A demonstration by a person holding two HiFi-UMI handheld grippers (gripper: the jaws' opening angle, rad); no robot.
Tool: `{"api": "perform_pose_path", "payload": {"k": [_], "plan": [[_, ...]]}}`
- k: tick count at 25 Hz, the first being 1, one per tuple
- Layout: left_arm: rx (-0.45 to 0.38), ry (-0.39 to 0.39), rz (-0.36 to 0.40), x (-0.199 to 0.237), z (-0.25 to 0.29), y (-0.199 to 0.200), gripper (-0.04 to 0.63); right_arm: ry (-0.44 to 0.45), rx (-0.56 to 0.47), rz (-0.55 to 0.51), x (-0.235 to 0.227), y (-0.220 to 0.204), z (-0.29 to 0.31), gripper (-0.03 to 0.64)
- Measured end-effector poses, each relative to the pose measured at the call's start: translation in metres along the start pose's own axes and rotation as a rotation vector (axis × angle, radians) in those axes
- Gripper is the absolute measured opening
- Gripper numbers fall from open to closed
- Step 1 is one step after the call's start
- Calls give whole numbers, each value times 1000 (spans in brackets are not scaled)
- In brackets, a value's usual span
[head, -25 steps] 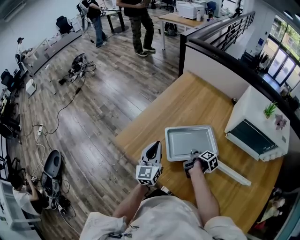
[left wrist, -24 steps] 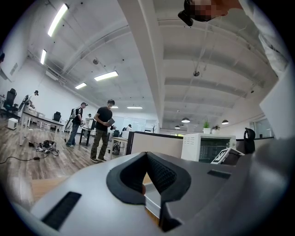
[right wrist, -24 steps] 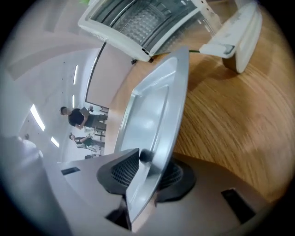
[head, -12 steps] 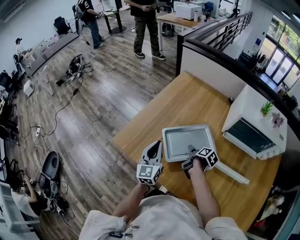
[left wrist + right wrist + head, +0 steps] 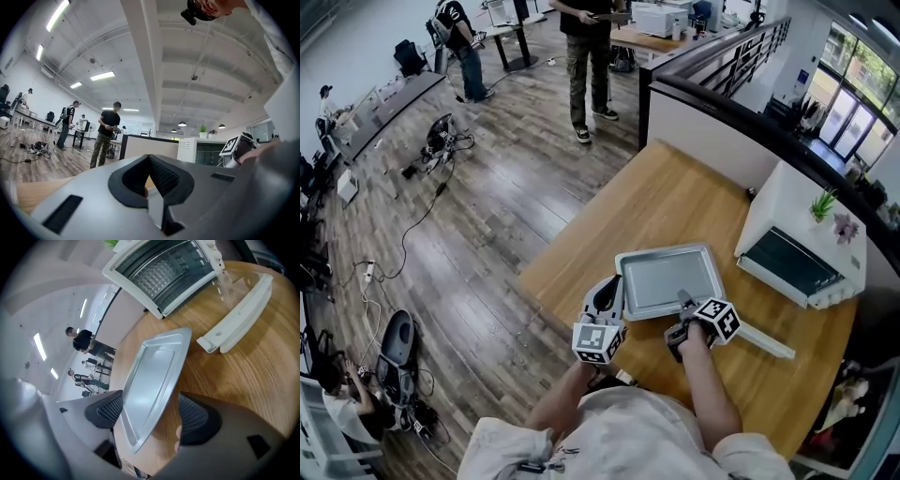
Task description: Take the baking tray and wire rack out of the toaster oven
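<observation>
Open-plan office: desks (image 5: pixel 630 39), a printer (image 5: pixel 661 17), cables (image 5: pixel 422 202) across wooden floor (image 5: pixel 502 220).

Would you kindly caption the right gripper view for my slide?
Right gripper, fingers just opening, the baking tray edge between them; open toaster oven beyond.

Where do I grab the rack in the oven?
The rack lies flat inside the oven, walled in on every side but the front. Probably grip its front edge, midway, coming straight in over the lowered door.
</observation>
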State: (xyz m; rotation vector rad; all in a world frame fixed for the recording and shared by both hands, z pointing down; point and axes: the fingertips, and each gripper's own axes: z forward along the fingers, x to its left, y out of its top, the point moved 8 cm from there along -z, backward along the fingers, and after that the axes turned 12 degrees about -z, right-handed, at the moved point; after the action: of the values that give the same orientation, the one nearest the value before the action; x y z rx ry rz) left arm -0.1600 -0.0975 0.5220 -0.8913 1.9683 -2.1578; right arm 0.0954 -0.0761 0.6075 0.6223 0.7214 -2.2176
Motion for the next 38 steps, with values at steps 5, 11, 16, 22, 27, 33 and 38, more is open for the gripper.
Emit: {"api": "perform_pose_path", "payload": {"k": [5, 11, 16, 22, 27, 33, 38], "plan": [[10, -26, 7, -8, 9, 6, 14, 92, -99, -20, 10, 18, -21, 380], [28, -78, 15, -26, 24, 6, 14, 229, -344, -217, 19, 54, -58, 341], [39, -145, 20, -45, 37, 6, 14, 237, -519, -342, 12, 78, -94, 328], [51, -226, 26, -72, 54, 4, 14, 189, -636, -439, -7, 91, -126, 318], [63, -297, 35, -95, 69, 0, 14, 127, -689, -447, -27, 95, -144, 318], [84, -366, 38, -122, 85, -8, 14, 72, -726, -429, -49, 102, -162, 316], [98, -415, 38, -145, 98, -18, 14, 35, -749, -397, -69, 112, -174, 313]]}}
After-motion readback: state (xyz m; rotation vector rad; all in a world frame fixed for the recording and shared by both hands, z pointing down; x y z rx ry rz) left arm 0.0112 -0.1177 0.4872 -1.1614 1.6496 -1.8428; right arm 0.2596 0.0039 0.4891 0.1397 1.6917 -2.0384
